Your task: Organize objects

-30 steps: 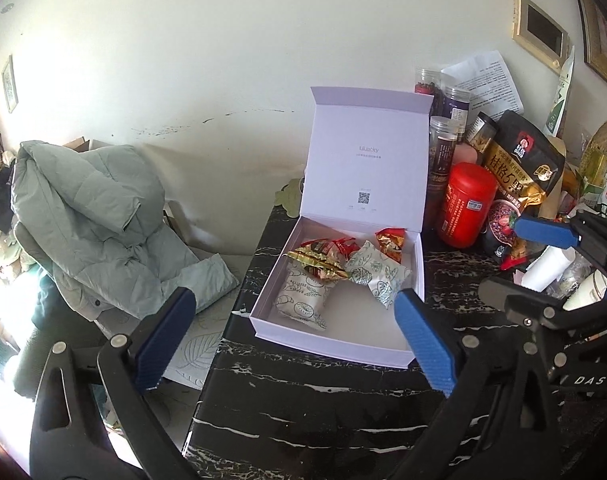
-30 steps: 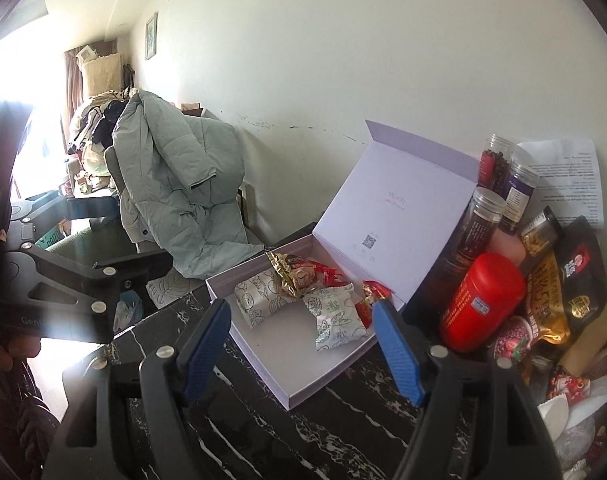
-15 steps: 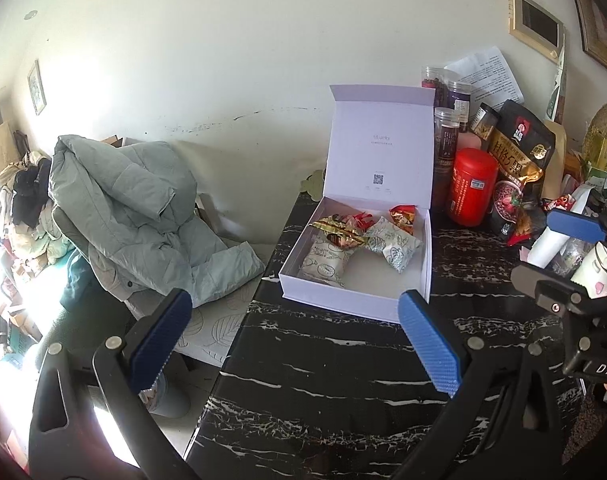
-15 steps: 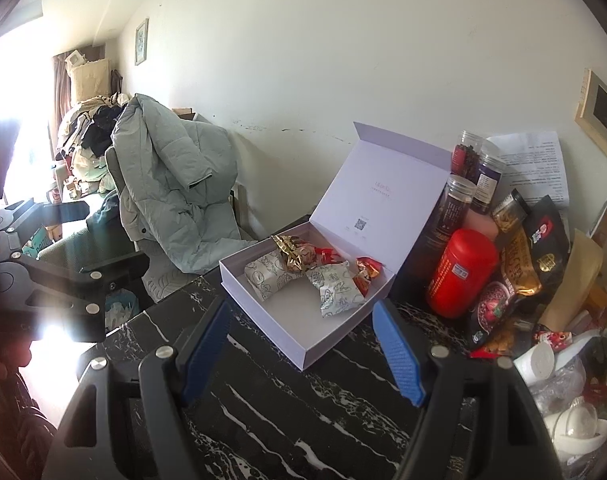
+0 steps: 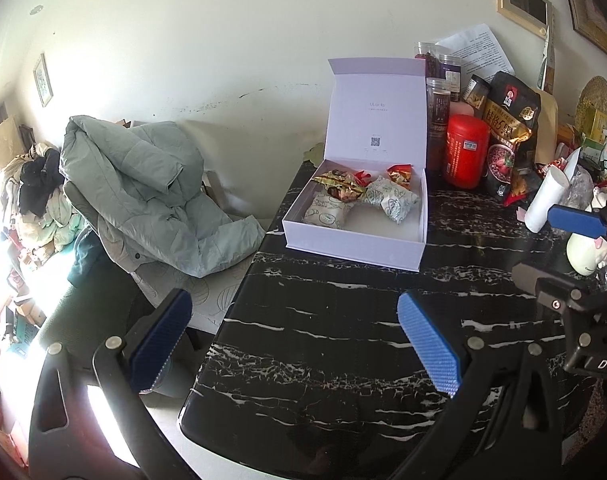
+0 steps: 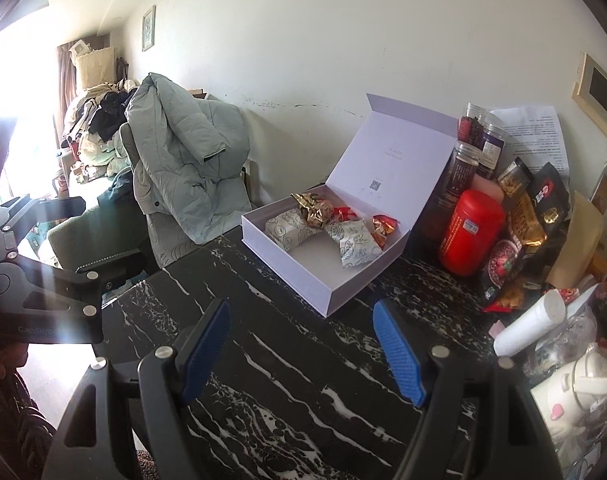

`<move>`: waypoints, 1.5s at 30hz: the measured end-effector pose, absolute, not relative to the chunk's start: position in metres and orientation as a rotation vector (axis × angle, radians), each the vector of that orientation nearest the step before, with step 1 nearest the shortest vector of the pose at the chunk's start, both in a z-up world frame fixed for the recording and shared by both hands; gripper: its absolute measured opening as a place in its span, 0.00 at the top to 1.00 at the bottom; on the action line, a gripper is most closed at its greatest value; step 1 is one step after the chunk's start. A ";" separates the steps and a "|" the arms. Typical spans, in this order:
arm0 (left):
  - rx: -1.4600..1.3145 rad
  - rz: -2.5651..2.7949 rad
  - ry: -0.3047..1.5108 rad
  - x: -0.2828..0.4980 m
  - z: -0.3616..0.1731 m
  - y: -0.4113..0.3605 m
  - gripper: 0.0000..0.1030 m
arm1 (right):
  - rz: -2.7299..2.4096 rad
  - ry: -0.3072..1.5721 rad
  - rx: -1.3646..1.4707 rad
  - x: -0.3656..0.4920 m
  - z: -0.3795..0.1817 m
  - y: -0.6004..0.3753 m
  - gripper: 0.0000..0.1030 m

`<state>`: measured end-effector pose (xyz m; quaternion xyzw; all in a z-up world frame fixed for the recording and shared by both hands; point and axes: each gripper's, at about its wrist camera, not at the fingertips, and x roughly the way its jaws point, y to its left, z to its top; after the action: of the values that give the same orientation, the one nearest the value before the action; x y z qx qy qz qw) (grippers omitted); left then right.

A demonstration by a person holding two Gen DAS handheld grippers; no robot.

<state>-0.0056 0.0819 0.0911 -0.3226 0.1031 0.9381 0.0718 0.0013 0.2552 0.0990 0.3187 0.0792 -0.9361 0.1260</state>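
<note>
Open white box [image 5: 355, 236] on the black desk [image 5: 323, 340] already holds several wrapped snacks [image 5: 391, 199]. Left claw [image 5: 291, 340] and right claw [image 6: 303, 350] hover wide open and empty. Judged nearly complete; the lid [image 5: 377, 108] remains up.

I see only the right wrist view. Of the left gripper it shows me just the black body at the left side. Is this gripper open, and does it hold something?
Observer: The left gripper is open, with nothing between its blue pads.
Operator: Is it above the table?
Observer: Only partly. Its right finger is over the black table; its left finger is past the table's edge, over the chair cushion.
Operator: What is behind the brown paper bag, further right?
Observer: A round woven disc, upright.
</note>
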 end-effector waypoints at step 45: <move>-1.104 2.836 0.205 0.018 0.054 0.059 0.00 | -2.657 0.243 1.003 0.021 0.062 0.240 0.27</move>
<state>0.0184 0.0590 0.0545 -0.3614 0.0672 0.9289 0.0456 0.0209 0.2403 0.0619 0.3480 0.0844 -0.9223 0.1450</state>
